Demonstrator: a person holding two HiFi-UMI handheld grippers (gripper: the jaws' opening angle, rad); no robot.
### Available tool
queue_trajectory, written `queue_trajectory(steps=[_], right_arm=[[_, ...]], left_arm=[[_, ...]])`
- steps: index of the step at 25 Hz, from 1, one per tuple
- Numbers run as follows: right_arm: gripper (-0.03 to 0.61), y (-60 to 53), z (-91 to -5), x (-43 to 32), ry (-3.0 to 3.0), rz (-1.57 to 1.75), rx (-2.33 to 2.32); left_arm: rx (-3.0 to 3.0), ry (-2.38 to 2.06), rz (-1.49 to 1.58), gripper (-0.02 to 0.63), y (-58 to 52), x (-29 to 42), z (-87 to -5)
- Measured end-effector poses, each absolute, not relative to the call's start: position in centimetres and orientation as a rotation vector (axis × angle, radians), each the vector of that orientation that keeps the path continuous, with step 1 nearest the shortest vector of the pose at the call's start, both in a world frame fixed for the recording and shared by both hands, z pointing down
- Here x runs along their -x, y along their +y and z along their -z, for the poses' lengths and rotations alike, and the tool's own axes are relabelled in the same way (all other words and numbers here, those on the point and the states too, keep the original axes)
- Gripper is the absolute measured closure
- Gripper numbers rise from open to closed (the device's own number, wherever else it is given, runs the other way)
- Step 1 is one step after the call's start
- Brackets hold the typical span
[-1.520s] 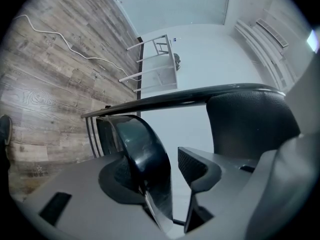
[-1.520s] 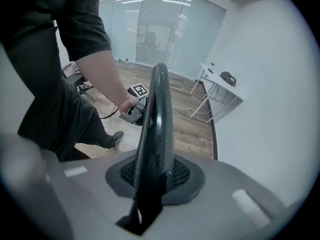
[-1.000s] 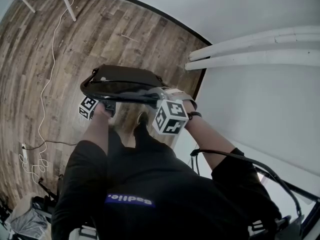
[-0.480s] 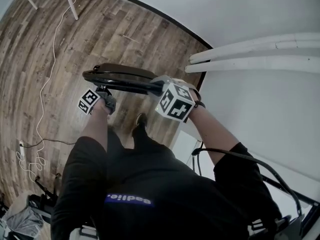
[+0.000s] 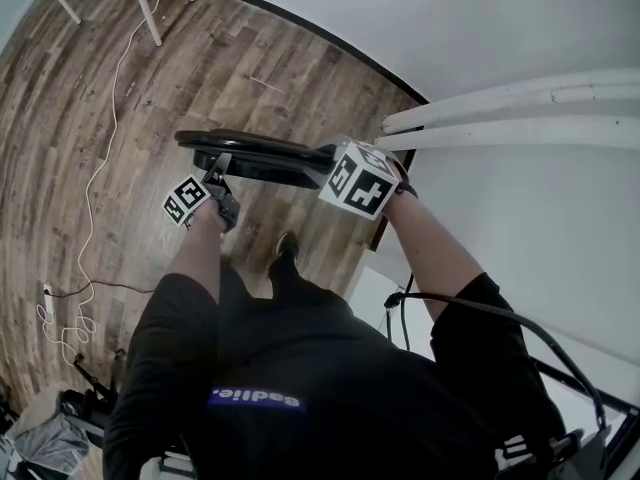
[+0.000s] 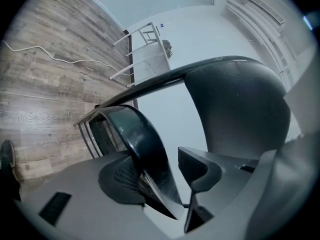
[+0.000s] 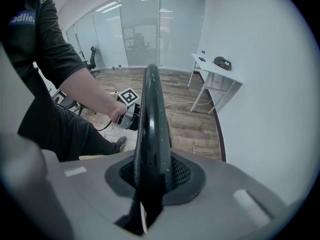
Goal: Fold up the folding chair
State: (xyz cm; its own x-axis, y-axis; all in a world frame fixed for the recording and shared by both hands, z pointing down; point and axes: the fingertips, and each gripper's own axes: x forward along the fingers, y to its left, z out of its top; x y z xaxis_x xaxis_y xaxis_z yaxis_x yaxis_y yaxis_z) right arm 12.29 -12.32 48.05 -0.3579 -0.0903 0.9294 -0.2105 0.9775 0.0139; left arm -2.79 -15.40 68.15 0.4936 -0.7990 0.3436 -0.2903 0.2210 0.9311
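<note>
A black folding chair (image 5: 255,153) hangs off the floor, seen edge-on as a thin dark band in the head view. My right gripper (image 5: 322,160) is at its right end, shut on the chair's thin black edge (image 7: 152,124), which runs straight up between the pads of the right gripper (image 7: 152,179). My left gripper (image 5: 222,173) sits under the chair's left part. In the left gripper view a curved black chair panel (image 6: 145,144) lies between the jaws of the left gripper (image 6: 162,171). It rests against one pad, with a gap to the other. The left gripper (image 7: 127,111) also shows beyond the chair.
A white wall with two white pipes (image 5: 500,103) is close on the right. White table legs (image 5: 150,8) stand at the far left, with a white cable (image 5: 95,168) trailing over the wooden floor. My shoe (image 5: 285,243) is below the chair. A white table (image 7: 215,69) stands by the wall.
The chair has turned from showing a broad dark face to edge-on and shifted up and right in the head view. Both grippers moved with it, the right one further.
</note>
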Motion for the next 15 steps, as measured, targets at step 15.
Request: queue_trajectory(steps=[15], right_arm=[[0.514, -14.2, -47.5, -12.7, -1.942, -0.132, -0.211]], left_arm=[[-1.384, -1.019, 0.342, 0.39, -13.1, 0.8, -66.6]])
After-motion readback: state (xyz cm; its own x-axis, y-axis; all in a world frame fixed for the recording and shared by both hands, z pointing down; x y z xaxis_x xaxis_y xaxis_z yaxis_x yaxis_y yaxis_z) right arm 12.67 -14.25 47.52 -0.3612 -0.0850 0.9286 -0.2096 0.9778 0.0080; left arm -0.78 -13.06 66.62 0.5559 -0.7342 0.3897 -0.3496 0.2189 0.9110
